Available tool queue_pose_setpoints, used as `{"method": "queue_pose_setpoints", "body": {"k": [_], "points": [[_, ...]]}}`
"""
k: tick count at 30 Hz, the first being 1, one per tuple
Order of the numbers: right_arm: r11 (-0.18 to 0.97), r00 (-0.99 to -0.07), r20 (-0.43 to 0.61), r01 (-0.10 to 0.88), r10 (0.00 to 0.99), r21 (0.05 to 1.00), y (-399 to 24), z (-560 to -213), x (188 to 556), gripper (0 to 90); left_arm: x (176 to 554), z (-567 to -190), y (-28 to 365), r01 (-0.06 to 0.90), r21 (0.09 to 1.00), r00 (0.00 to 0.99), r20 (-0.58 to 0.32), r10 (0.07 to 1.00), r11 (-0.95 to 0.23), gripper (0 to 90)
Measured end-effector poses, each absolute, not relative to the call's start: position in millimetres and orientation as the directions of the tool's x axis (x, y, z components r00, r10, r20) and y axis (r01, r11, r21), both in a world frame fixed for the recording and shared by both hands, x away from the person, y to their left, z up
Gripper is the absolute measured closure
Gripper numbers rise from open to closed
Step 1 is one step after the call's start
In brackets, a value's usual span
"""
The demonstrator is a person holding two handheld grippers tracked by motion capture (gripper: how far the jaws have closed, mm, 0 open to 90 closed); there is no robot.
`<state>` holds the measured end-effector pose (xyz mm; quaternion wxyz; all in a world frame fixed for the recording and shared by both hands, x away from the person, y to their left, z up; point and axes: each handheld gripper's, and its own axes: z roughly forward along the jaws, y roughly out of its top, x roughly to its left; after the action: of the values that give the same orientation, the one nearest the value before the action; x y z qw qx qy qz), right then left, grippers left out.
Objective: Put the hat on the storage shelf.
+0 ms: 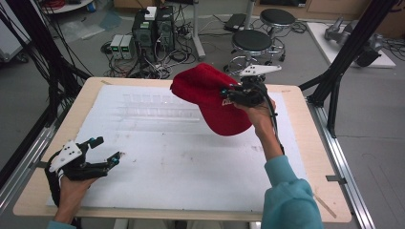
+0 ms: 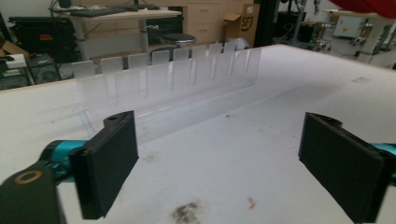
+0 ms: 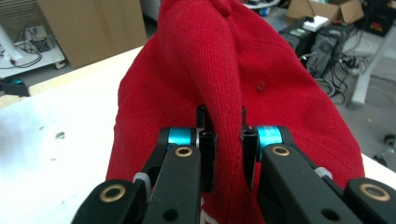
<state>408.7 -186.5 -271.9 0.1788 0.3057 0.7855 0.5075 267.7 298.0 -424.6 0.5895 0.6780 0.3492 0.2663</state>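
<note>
The right gripper (image 1: 228, 95) is clamped on a fold of the red cap (image 1: 210, 98) and holds it raised above the far right part of the table (image 1: 286, 95); no part of the cap touches the white mat (image 1: 181, 157). In the right gripper view the two black jaws stand nearly together, with a pinched ridge of the cap's red knit fabric (image 3: 219, 84) rising between them, and the rest of the cap spreads out beyond and to both sides of the jaws. In the high view the cap's crown lies to the left of this gripper and its brim hangs below it, toward the person. The left gripper (image 1: 106, 150) is released: its jaws stand wide apart with nothing between them, and it is held low over the near left corner of the mat, well apart from the cap. In the left gripper view the pads (image 2: 109, 163) frame bare, lightly stained mat surface, and a clear slotted rack (image 2: 168, 81) stands upright on the mat ahead of the jaws. In the high view this rack (image 1: 157, 107) lies just left of and below the cap, between the two grippers.
</note>
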Motion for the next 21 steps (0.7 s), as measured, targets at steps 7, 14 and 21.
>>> {"method": "queue_pose_setpoints", "body": {"k": [7, 14, 21], "points": [[0.279, -0.785, 0.036, 0.262, 0.619, 0.924, -164.3, -271.6, 396.5, 83.9, 270.6, -402.4, 269.1, 0.181, 0.976, 0.66, -0.031, 0.751, -0.119, 11.8], [0.263, -0.816, 0.055, 0.247, 0.575, 0.932, -140.6, -281.9, 387.1, 83.9, 278.6, -388.0, 242.4, 0.218, 0.97, 0.715, -0.085, 0.694, -0.106, 12.2], [0.251, -0.843, 0.054, 0.219, 0.534, 0.943, -120.5, -283.5, 379.6, 83.9, 285.6, -374.5, 222.5, 0.224, 0.968, 0.767, -0.105, 0.633, -0.111, 12.2]]}}
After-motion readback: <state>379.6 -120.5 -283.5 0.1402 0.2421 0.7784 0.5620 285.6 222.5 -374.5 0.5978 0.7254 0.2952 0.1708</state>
